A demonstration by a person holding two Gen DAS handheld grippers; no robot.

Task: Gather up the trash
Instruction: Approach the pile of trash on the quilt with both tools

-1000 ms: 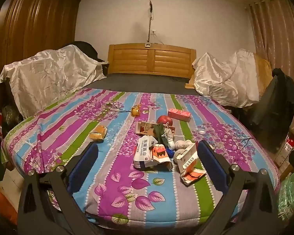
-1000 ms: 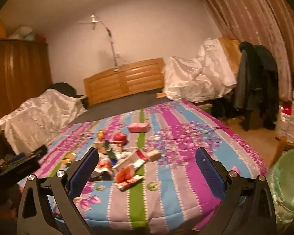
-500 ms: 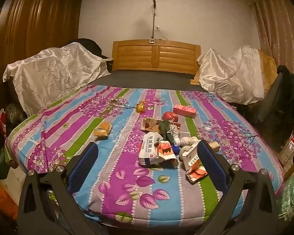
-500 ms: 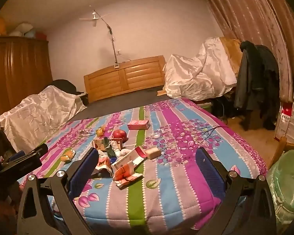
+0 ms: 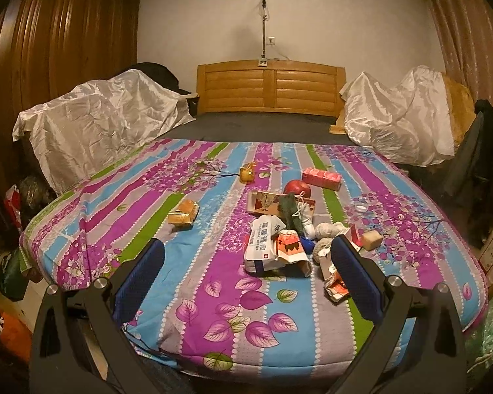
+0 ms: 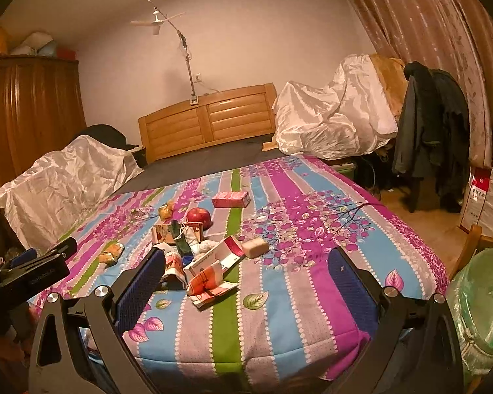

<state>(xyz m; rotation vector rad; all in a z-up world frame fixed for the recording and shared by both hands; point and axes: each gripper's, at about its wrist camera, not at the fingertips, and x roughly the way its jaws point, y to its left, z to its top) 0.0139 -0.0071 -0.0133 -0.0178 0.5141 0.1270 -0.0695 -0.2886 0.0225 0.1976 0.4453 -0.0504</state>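
I had both tools held out over the foot of the bed, neither touching anything. My left gripper (image 5: 246, 271) had its blue pads spread wide with nothing between them, and my right gripper (image 6: 246, 275) was spread just as wide and empty.

The trash sat in a loose heap on the striped floral bedspread (image 5: 194, 315), right of centre from the left camera. Nearest me lay a white packet with blue print (image 5: 263, 246), touching a crumpled orange-and-white wrapper (image 5: 291, 248). A torn red-and-white carton (image 6: 213, 257) lay beside them, with a flattened orange wrapper (image 6: 207, 285) just in front of it. Behind the heap I saw an open brown box (image 5: 266, 203), a red apple (image 5: 298, 188) and a pink box (image 5: 321, 179). A tan block (image 6: 254, 247) lay just right of the carton. Well apart to the left were a yellow snack bag (image 5: 182, 213) and a small yellow object (image 5: 247, 174) farther back.

A bin lined with a green bag (image 6: 480, 298) stood on the floor off the bed's right corner. My left tool's body (image 6: 33, 275) showed at the right camera's left edge. Sheet-draped furniture (image 5: 98, 115) flanked the bed, and a dark coat (image 6: 430, 124) hung on a chair to the right.
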